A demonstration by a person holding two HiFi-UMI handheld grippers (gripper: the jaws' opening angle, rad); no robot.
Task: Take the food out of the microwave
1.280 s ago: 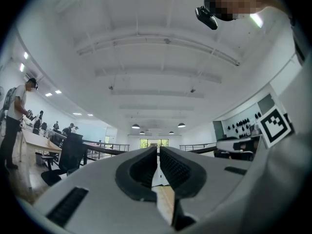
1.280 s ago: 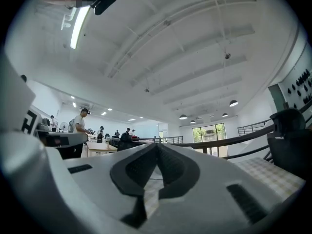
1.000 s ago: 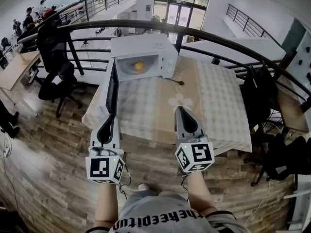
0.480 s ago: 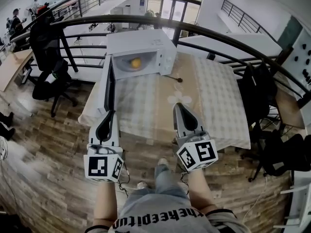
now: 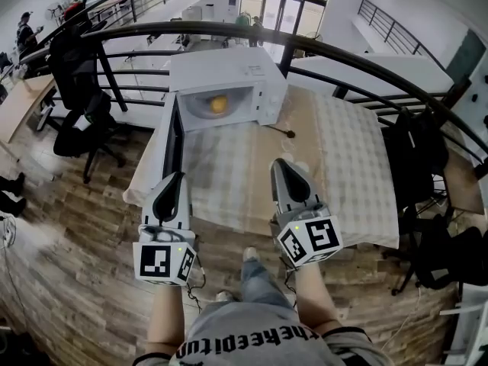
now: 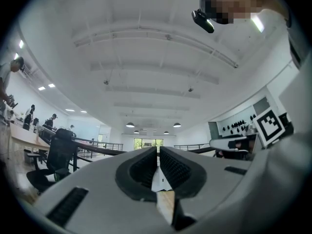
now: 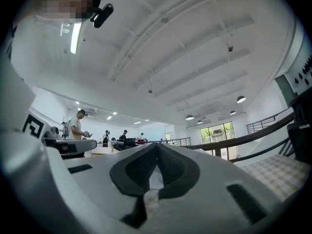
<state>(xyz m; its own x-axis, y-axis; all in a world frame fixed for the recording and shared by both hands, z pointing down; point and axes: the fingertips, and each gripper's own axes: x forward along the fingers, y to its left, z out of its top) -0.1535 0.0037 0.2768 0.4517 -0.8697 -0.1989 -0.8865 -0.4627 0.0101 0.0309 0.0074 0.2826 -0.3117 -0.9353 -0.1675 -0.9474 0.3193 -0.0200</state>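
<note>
A white microwave [image 5: 229, 78] stands at the far end of a table with a checked cloth [image 5: 343, 166]. Its door [image 5: 174, 132] hangs wide open to the left. Inside, a round yellow-orange piece of food [image 5: 219, 104] rests on a pale plate. My left gripper [image 5: 178, 175] is shut and empty, level with the table's near left corner, just below the door's edge. My right gripper [image 5: 277, 162] is over the near part of the cloth, also shut with nothing in it. In both gripper views the left gripper [image 6: 158, 149] and the right gripper [image 7: 157, 145] point slightly upward, jaws closed together.
A black curved railing [image 5: 358, 52] runs behind the table. A small dark object with a cord [image 5: 285, 133] lies on the cloth right of the microwave. Black office chairs stand at the left [image 5: 80, 105] and right [image 5: 415, 155]. Wooden floor lies below.
Both grippers have moved forward toward the table, and the table and microwave look nearer. Their jaws stay closed.
</note>
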